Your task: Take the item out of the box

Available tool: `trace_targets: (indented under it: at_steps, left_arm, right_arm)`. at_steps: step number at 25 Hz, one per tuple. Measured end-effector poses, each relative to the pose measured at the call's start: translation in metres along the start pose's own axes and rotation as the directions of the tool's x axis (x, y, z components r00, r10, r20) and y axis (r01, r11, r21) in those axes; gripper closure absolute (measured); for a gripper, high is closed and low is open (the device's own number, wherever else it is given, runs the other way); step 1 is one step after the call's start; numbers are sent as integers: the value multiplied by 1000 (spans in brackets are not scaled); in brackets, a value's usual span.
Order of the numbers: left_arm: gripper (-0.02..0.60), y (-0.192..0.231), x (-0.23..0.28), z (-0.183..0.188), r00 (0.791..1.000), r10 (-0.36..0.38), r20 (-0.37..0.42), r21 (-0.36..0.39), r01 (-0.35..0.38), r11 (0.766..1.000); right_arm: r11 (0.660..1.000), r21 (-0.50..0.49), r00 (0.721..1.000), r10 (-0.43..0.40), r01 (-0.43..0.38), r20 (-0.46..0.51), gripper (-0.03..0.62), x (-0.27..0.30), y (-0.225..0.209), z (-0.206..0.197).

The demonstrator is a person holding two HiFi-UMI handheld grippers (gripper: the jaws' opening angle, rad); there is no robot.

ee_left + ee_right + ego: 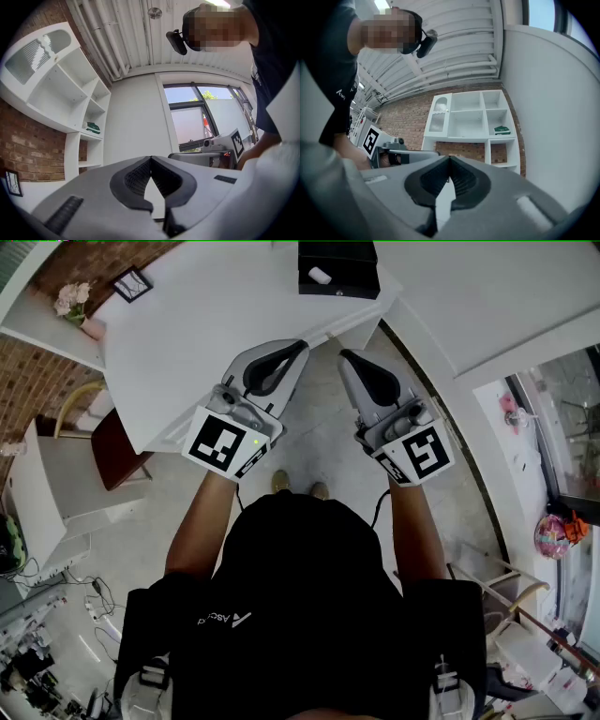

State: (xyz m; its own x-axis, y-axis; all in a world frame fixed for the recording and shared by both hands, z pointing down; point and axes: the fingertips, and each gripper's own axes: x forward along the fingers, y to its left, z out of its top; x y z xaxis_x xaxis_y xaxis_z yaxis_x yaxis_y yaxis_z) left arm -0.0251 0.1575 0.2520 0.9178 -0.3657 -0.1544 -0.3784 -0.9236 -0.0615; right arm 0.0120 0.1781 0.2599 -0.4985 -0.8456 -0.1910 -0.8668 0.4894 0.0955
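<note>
At far left, flowers (72, 299) and a small frame (131, 283) on the white bench (206, 324), both too small to read in any detail. Below the bench's near edge, a chair (103, 442), partly tucked under and mostly hidden. Left gripper (300, 345) held up over the bench corner, well short of the box; jaws fully together, pads meeting at the tips, nothing gripped. Seen from the left gripper view: only ceiling, wall, a white shelf (61, 93) with a green thing (92, 127) too small to name, and a window (197, 117); no bench or box there. At the top middle of the head view, the black box (337, 268) on the bench's far part, cut off by the top edge, lid off, with the item (320, 276) inside as a small white shape, hard to make out. Nothing between the grippers and the box but bare bench. Right gripper (345, 354) just beside the left, over the floor past the bench corner, likewise closed tip to tip and holding nothing. Lower middle hidden by the person's dark shirt, shoes (300, 484) barely showing. At right, window glass and clutter, blurred.
</note>
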Motion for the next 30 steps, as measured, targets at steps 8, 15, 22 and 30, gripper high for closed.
trace_targets:
  at_steps: [8, 15, 22, 30]
  left_arm:
    - [583, -2, 10, -3, 1000, 15, -6, 0, -15, 1000]
    - [583, -5, 20, -1, 998, 65, 8, 8, -66, 998]
    - [583, -12, 29, -4, 994, 111, 12, 21, -111, 994]
    - [583, 19, 43, -3, 991, 130, 27, 26, -131, 991]
  right_arm:
    - [1000, 28, 1000, 11, -11, 11, 594, -6, -13, 1]
    - [999, 28, 999, 30, -31, 10, 593, -19, -26, 4]
    - [996, 12, 996, 83, -83, -15, 594, -28, -36, 0]
    - [997, 7, 995, 82, -81, -50, 592, -4, -60, -11]
